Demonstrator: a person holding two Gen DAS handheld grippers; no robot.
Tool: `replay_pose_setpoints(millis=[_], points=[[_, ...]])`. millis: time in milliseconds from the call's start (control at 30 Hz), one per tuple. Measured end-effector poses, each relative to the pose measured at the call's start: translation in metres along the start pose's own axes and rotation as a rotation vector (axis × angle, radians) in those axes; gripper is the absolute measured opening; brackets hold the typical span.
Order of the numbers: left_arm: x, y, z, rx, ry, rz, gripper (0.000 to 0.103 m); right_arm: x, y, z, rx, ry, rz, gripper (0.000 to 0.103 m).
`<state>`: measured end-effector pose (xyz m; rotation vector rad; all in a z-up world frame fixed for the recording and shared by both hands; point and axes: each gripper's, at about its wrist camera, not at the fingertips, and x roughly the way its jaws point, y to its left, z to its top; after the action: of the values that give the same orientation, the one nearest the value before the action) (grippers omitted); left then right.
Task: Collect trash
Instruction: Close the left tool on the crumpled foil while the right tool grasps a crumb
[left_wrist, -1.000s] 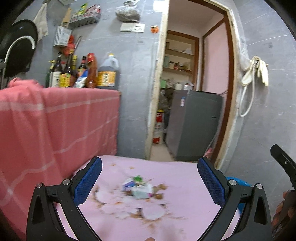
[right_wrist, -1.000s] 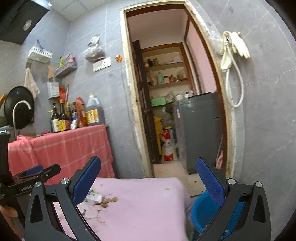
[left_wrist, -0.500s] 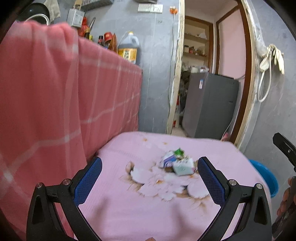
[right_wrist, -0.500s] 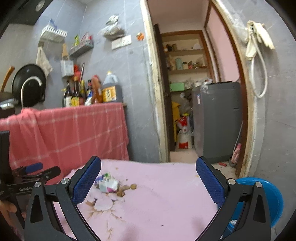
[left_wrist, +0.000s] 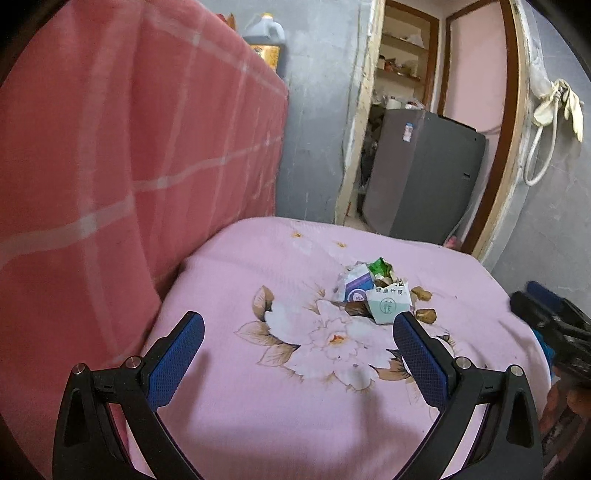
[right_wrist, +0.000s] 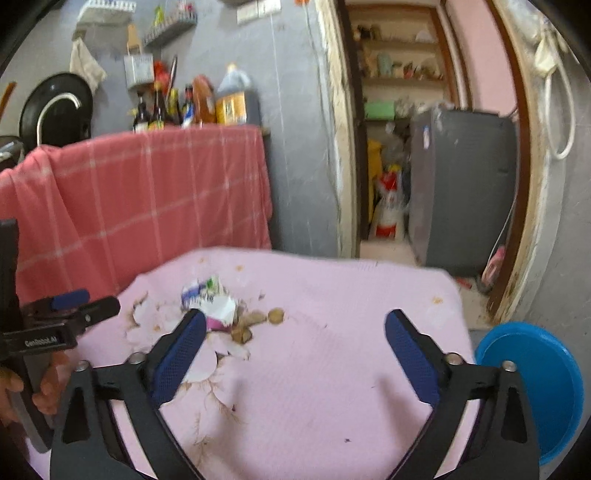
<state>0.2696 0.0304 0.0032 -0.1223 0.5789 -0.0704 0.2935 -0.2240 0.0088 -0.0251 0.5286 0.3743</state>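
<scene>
Both tools hang over the pink floral tablecloth (left_wrist: 295, 424) with nothing in them. The left gripper (left_wrist: 297, 338) has its fingers spread wide and empty; the trash pile (left_wrist: 373, 295), crumpled cartons and a green wrapper with brown nut shells (left_wrist: 424, 314) beside it, lies just ahead of its right fingertip. The right gripper (right_wrist: 293, 328) is equally wide and empty, the pile sitting just past its left fingertip, the blue bin (right_wrist: 532, 391) outside its right finger, below the table edge. To pick cleanly, I would centre one carton between the pads, come down without snagging the cloth, then close on the carton's flat sides.
</scene>
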Motion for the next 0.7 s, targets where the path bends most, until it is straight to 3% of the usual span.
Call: replay_pose_setpoints(millis=[67,133,233,500,700], points=[[0.008,-0.004,0.003,0.02,0.025,-0.01,0.092,0.015,0.0,0.0,-0.002,0.071,0.028,0.081],[0.015,-0.008,0.004,0.033,0.055,-0.027,0.078,0.029,0.002,-0.001,-0.011,0.143,0.058,0.073],[0.03,-0.011,0.006,0.033,0.101,-0.048,0.065,0.045,0.007,-0.004,-0.034,0.21,0.099,0.064],[0.054,-0.009,0.016,-0.008,0.142,-0.086,0.061,0.072,0.018,-0.002,-0.047,0.289,0.174,0.044],[0.068,-0.012,0.025,-0.039,0.172,-0.128,0.049,0.082,0.027,0.0,-0.076,0.321,0.2,0.027]])
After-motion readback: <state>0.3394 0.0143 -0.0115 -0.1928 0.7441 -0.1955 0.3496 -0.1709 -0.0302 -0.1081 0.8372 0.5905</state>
